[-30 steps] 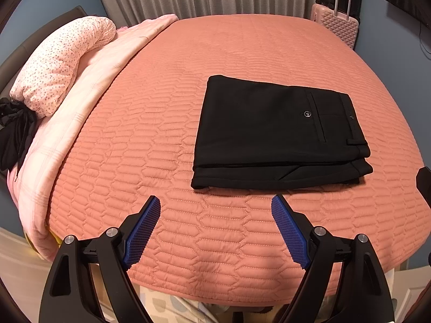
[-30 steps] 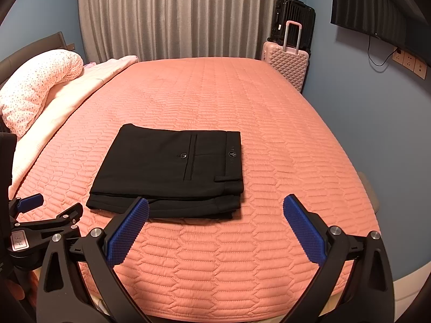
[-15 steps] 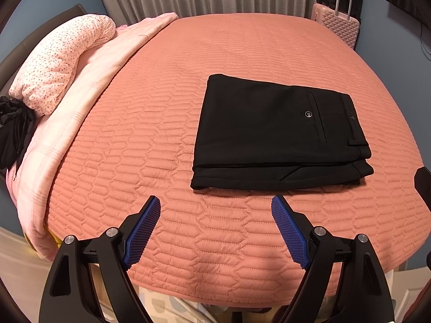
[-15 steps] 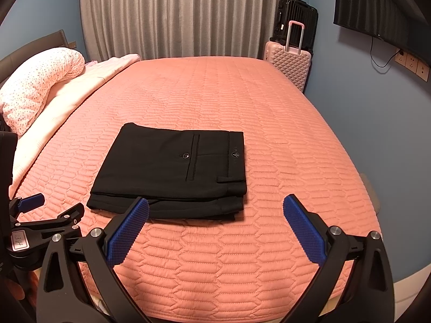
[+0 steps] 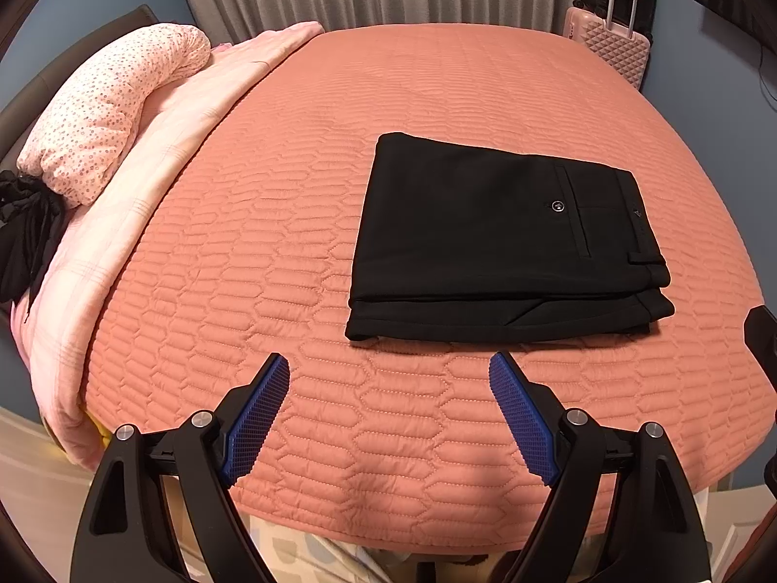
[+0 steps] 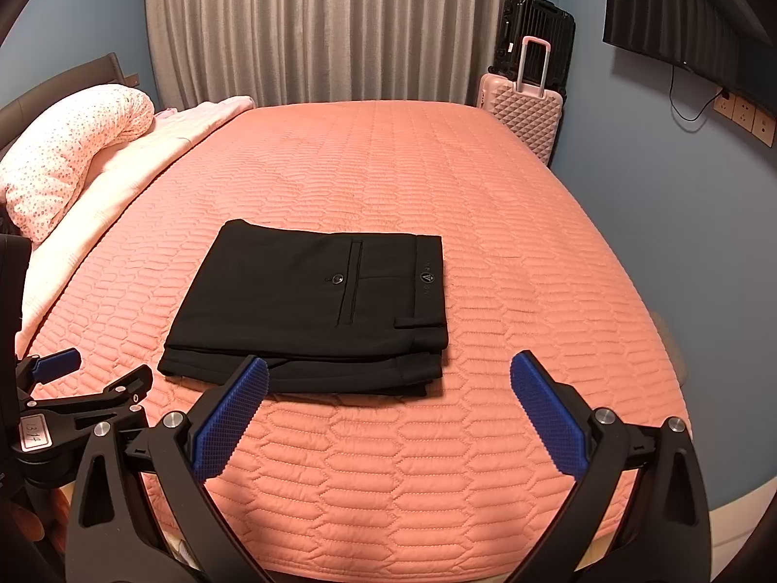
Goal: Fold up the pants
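Black pants (image 5: 495, 238) lie folded into a flat rectangle on the salmon quilted bed (image 5: 272, 252), back pocket and waistband on top at the right. They also show in the right wrist view (image 6: 315, 301). My left gripper (image 5: 388, 369) is open and empty, held above the bed's near edge, short of the pants. My right gripper (image 6: 388, 374) is open and empty, held near the pants' front right corner, not touching them. The left gripper's body shows at the lower left of the right wrist view (image 6: 63, 398).
A spotted pillow (image 5: 111, 107) and a pale pink blanket (image 5: 145, 204) lie along the bed's left side, with a black cloth (image 5: 24, 228) beside them. A pink suitcase (image 6: 524, 111) and a black one (image 6: 534, 34) stand at the far right corner by grey curtains (image 6: 340, 24).
Both views have shifted slightly, the right gripper rising and tilting a little. The pants have not moved, and both grippers stay open.
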`<action>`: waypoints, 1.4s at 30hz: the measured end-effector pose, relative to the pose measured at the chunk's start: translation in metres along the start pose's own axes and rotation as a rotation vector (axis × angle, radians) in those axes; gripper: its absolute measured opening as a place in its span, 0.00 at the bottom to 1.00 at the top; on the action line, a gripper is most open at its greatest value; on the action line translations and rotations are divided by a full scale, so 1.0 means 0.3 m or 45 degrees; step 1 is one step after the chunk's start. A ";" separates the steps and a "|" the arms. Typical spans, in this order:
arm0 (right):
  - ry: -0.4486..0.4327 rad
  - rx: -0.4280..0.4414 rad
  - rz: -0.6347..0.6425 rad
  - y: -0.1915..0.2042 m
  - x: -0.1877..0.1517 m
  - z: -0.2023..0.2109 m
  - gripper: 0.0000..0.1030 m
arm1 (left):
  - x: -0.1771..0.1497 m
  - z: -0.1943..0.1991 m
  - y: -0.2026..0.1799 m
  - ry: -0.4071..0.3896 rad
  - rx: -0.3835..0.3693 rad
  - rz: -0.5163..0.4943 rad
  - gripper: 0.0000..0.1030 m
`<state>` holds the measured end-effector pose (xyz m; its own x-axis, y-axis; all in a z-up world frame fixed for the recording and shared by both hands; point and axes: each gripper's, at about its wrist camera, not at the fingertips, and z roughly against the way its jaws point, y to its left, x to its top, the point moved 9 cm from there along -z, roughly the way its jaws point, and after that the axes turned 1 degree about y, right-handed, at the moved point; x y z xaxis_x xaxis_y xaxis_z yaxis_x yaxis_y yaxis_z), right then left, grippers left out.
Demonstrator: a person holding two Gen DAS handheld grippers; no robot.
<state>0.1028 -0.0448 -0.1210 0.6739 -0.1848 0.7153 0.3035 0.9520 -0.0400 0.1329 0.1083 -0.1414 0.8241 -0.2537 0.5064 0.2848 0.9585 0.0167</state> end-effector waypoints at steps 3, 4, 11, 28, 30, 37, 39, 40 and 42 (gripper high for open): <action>-0.001 0.001 0.000 0.002 -0.002 0.000 0.96 | 0.000 0.001 -0.001 0.004 -0.001 0.003 0.80; -0.001 0.000 -0.001 0.002 -0.002 0.000 0.96 | 0.000 0.002 0.000 0.004 -0.001 0.004 0.80; -0.003 -0.001 -0.003 0.004 -0.004 0.003 0.96 | 0.000 0.008 -0.003 0.000 -0.006 0.006 0.80; -0.001 0.026 -0.009 0.005 0.004 0.012 0.96 | 0.006 0.036 -0.011 -0.028 -0.009 -0.003 0.80; 0.002 0.032 -0.008 0.007 0.004 0.011 0.96 | 0.008 0.038 -0.011 -0.030 -0.014 -0.001 0.80; 0.004 0.031 0.002 0.009 0.004 0.012 0.96 | 0.011 0.048 -0.008 -0.046 -0.019 0.006 0.80; 0.000 0.029 0.003 0.009 0.005 0.013 0.96 | 0.012 0.052 -0.007 -0.051 -0.024 0.008 0.80; 0.002 0.029 0.002 0.008 0.004 0.013 0.96 | 0.013 0.053 -0.006 -0.052 -0.022 0.008 0.80; 0.002 0.031 0.001 0.008 0.004 0.012 0.96 | 0.014 0.052 -0.005 -0.052 -0.021 0.007 0.80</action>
<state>0.1019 -0.0417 -0.1177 0.6753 -0.1843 0.7142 0.2866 0.9578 -0.0237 0.1283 0.1079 -0.1260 0.8052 -0.2422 0.5414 0.2884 0.9575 -0.0006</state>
